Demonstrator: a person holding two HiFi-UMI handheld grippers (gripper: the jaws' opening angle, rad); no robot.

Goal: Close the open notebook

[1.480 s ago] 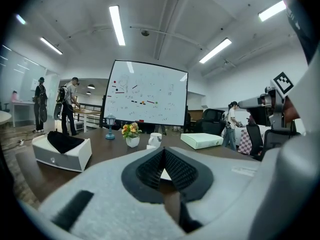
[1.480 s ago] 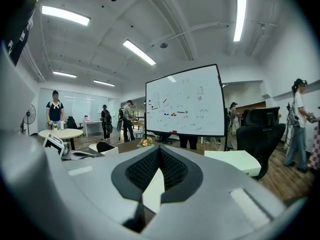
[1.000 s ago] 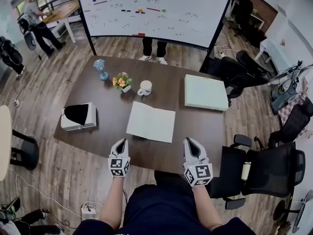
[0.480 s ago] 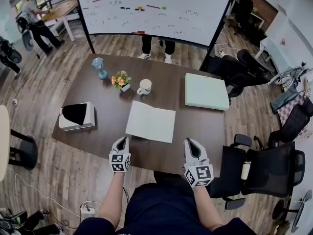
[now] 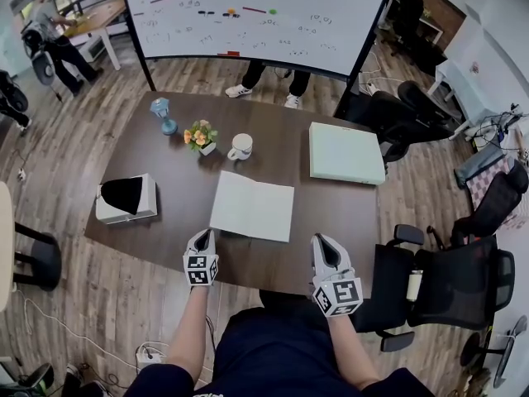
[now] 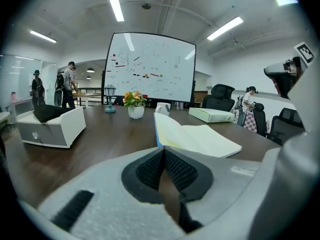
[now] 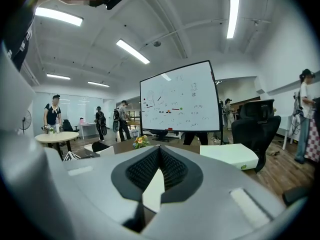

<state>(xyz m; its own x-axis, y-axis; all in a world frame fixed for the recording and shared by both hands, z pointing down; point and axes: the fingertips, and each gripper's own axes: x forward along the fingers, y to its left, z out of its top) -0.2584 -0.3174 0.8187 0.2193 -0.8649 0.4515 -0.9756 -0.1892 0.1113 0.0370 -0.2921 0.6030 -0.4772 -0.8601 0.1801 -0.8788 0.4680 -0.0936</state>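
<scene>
The open notebook (image 5: 252, 206) lies flat on the dark wooden table (image 5: 165, 172), its pale blank pages up. My left gripper (image 5: 203, 239) hovers at the table's near edge, just short of the notebook's near left corner, jaws shut and empty. My right gripper (image 5: 323, 246) hangs to the right of the notebook's near right corner, also shut and empty. In the left gripper view the notebook (image 6: 200, 139) lies just beyond the left gripper (image 6: 163, 151). The right gripper (image 7: 159, 149) points across the table in its own view.
On the table stand a white mug (image 5: 240, 146), a small flower pot (image 5: 201, 136), a blue lamp ornament (image 5: 163, 114), a white box holding something black (image 5: 126, 198) and a pale green box (image 5: 345, 153). A black office chair (image 5: 446, 284) stands at the right. A whiteboard (image 5: 256, 11) stands behind.
Both grippers and the notebook stay where they were. The head view has drifted slightly, and the legs behind the whiteboard have stepped to the right.
</scene>
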